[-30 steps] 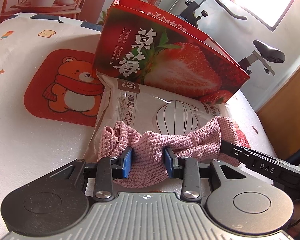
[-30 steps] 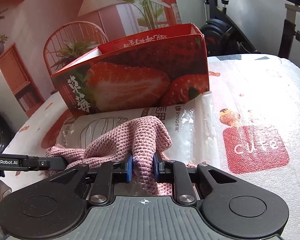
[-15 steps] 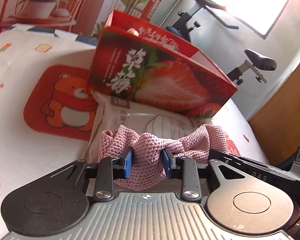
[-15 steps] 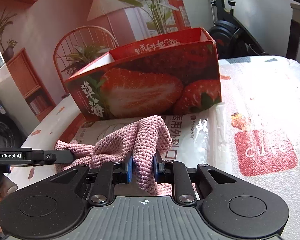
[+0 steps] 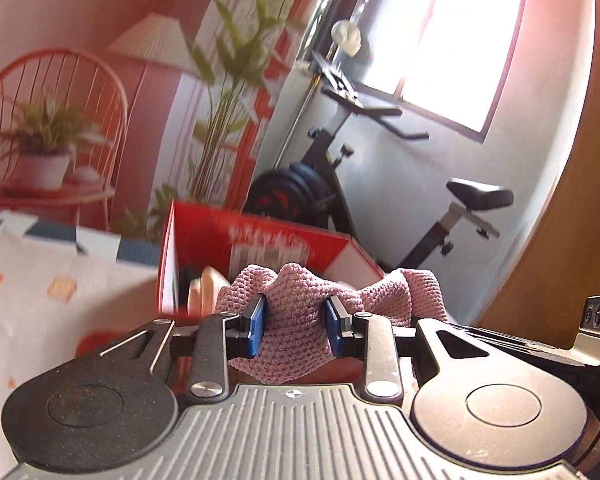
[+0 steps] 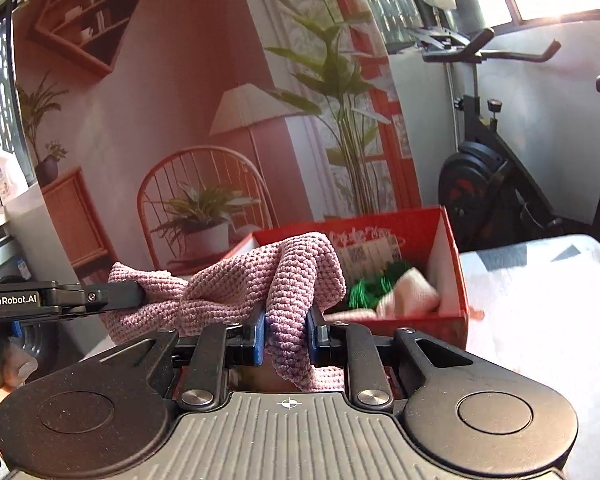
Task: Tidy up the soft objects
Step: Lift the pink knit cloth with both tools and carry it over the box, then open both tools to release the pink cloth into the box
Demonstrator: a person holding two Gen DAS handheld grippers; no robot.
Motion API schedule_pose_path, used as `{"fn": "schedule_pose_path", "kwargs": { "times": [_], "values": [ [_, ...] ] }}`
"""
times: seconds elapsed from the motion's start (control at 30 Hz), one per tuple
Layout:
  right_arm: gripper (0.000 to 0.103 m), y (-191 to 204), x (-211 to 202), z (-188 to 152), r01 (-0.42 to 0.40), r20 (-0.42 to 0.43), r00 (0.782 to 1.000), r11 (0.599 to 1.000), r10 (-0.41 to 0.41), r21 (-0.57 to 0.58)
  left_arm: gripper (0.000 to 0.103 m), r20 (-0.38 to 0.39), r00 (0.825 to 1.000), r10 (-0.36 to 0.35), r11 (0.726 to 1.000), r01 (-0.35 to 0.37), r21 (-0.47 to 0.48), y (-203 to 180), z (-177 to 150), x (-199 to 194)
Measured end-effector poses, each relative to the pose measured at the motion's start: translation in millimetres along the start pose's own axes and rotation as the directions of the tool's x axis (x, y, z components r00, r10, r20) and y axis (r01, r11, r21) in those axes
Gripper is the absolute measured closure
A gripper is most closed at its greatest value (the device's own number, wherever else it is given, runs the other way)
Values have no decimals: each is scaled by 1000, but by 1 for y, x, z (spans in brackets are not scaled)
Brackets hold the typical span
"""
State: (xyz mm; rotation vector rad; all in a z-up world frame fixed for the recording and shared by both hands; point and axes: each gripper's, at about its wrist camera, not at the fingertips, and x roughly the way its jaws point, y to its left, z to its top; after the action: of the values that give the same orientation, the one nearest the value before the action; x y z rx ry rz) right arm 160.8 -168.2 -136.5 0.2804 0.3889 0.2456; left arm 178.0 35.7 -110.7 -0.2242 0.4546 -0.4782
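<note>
Pink knitted cloth [image 6: 260,280] hangs in front of the open red box [image 6: 448,264], pinched between the left gripper [image 5: 296,326] and right gripper [image 6: 286,334]; green and pink soft things [image 6: 384,290] lie inside the box.

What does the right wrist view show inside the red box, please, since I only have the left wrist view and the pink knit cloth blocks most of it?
Observer: The red box holds something green and fuzzy beside a pale pink soft item.
Operator: Is the right gripper gripping the cloth too? I see only its side.
Observer: Yes, the right gripper is shut on a fold of the pink knit cloth, which hangs down between its pads.
Operator: Does the cloth sag between the two grippers?
Observer: Barely; from the right wrist view it runs bunched across to the left gripper, held in front of the box's opening.
</note>
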Motion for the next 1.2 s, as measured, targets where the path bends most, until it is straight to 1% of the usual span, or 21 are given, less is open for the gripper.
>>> {"fn": "schedule_pose_path", "kwargs": {
  "times": [0.1,0.17,0.23,0.3,0.37,0.43,0.53,0.63,0.7,0.8,0.97,1.03,1.1,1.17,1.2],
  "values": [
    [85,-4,10,33,1,44,999,1000,0,-18,70,34,999,-12,1000,12,-7,-2,26,13],
    [85,-6,18,48,10,62,998,999,-7,-42,70,47,999,-20,1000,20,9,-4,41,26],
    [84,-11,28,61,29,66,998,997,-25,-66,70,46,999,-24,1000,25,-16,0,51,39],
    [84,-18,40,68,41,50,998,997,-38,-68,70,19,999,-36,997,37,-63,7,55,56],
    [84,-26,53,70,54,19,998,996,-53,-66,70,-27,999,-24,997,22,-70,13,53,74],
    [84,-32,69,65,78,-27,996,995,-80,-67,70,-74,997,-4,999,0,-51,15,49,92],
    [84,-38,95,54,126,-105,986,990,-133,-69,70,-143,989,31,999,-36,-34,18,40,119],
    [84,-43,120,42,163,-181,969,986,-166,-31,70,-224,972,64,997,-72,-26,23,31,142],
    [84,-44,132,33,183,-229,956,983,-184,-28,70,-271,959,80,996,-90,-26,27,26,151],
    [84,-43,147,24,198,-280,938,979,-203,-47,70,-289,953,90,995,-100,-18,34,22,157],
    [82,-44,157,17,226,-330,918,974,-222,-25,70,-333,937,109,993,-117,-4,40,20,163],
    [81,-43,156,14,228,-322,920,973,-224,-26,68,-321,942,95,994,-109,-24,41,20,159],
    [76,-43,153,14,221,-316,923,975,-221,-34,58,-311,947,87,995,-97,-15,39,21,155],
    [74,-41,148,16,221,-311,923,973,-228,-59,50,-304,949,78,996,-86,-13,36,21,150],
    [71,-40,144,18,220,-302,925,973,-232,-75,46,-298,952,69,997,-76,-11,32,23,149]
  ]
}}
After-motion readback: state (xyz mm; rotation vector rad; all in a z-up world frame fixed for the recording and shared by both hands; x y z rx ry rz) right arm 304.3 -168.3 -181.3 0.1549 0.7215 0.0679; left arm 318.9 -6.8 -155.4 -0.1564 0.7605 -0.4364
